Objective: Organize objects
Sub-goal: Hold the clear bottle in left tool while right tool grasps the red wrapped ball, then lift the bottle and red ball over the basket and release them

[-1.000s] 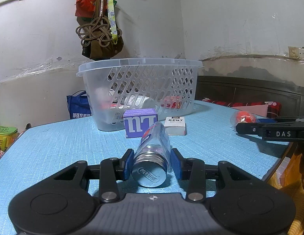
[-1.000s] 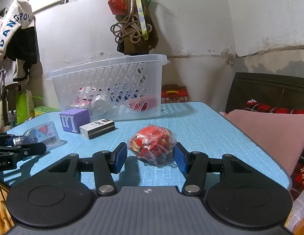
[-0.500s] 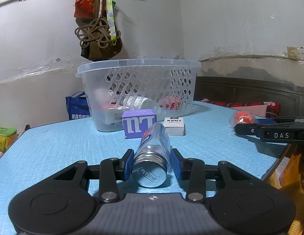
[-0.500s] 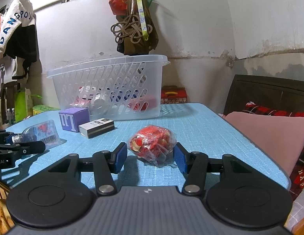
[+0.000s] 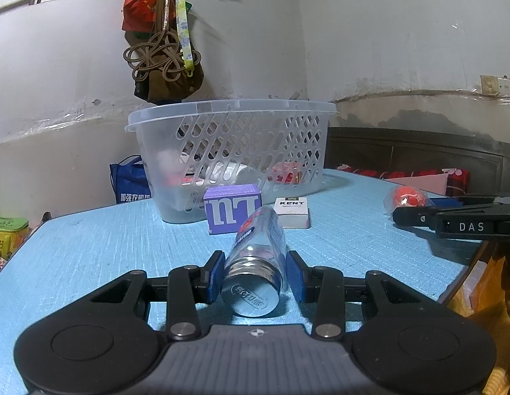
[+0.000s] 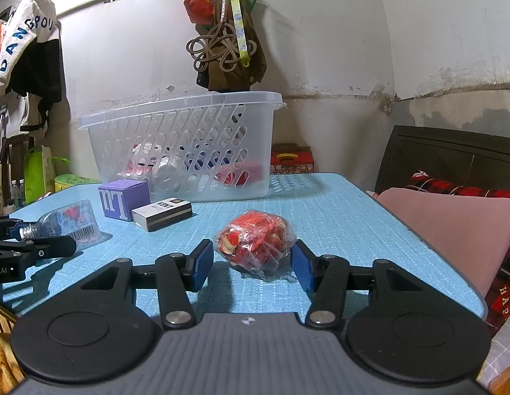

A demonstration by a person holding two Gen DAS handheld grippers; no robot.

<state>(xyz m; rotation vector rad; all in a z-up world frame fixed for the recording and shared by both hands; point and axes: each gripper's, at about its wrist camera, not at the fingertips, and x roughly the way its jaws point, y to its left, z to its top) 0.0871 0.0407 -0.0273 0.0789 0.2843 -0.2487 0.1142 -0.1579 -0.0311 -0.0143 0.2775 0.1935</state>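
Clearly, both grippers straddle unclamped cargo in front of the basket [image 5: 228, 138]: left gripper [image 5: 254, 275] around a lying bottle [image 5: 258, 256] that may roll, right gripper [image 6: 251, 261] spread around a crinkly red packet [image 6: 255, 247] that may slip.

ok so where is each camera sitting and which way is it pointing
Left wrist: on the left tongs, low over the blue table, facing the basket; its blue pads flank a lying clear bottle; right tongs enter at right.
Right wrist: on the right tongs, facing the same basket; pads flank a red bagged bundle; left tongs at left.
Shared: basket, purple box, Kent pack, bottle, bundle.
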